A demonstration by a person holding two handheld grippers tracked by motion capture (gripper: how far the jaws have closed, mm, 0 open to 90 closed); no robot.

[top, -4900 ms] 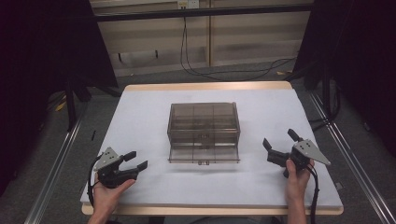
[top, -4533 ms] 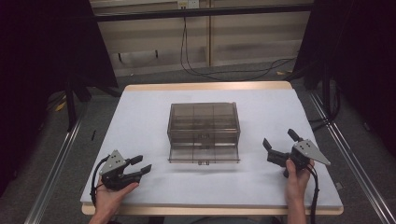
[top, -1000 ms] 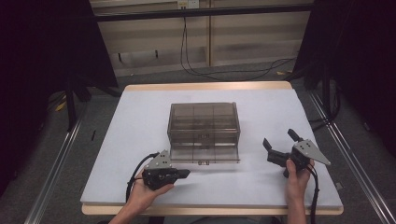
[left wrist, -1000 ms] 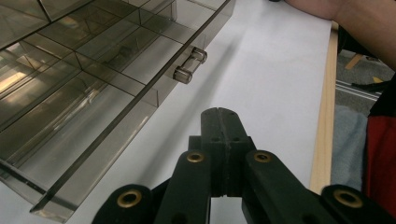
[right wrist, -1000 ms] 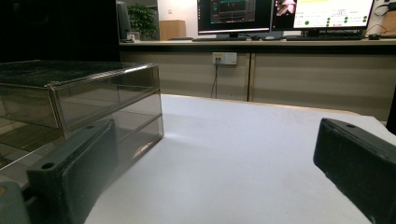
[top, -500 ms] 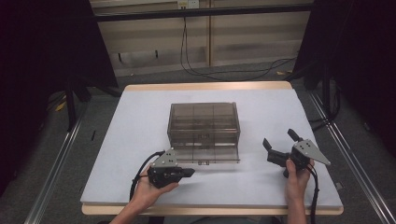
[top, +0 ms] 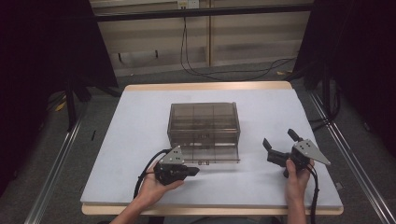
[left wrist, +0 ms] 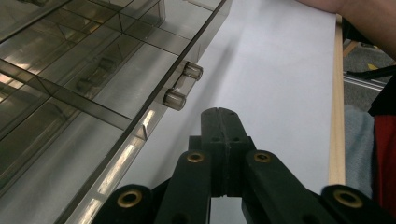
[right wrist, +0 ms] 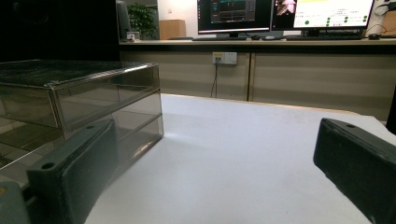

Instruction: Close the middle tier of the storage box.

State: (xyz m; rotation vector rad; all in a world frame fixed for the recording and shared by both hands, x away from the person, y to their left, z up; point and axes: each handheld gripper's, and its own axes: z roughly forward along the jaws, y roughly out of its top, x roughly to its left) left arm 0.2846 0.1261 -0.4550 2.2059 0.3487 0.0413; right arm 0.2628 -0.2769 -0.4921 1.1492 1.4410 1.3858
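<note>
A smoky clear drawer cabinet (top: 203,122) stands mid-table, its lowest drawer (top: 210,153) drawn out toward the front edge. The drawer's front carries a small two-peg handle (left wrist: 183,85), also seen as the handle (top: 203,163) from above. My left gripper (top: 195,171) is shut on nothing, lying low on the table just left of that handle. In the left gripper view its closed tip (left wrist: 218,114) sits right beside the pegs without touching them. My right gripper (top: 278,138) rests open on the table right of the cabinet (right wrist: 79,102), its fingers (right wrist: 70,172) wide apart.
The white table (top: 140,130) has a wooden front edge (left wrist: 337,116). Black curtains and rails flank the table. Cables trail on the floor behind it. Monitors on a counter (right wrist: 243,42) show beyond the far edge.
My left gripper has travelled from the table's front left corner rightward to the drawer's handle, creeping a little closer in the last half second. The right gripper has stayed still.
</note>
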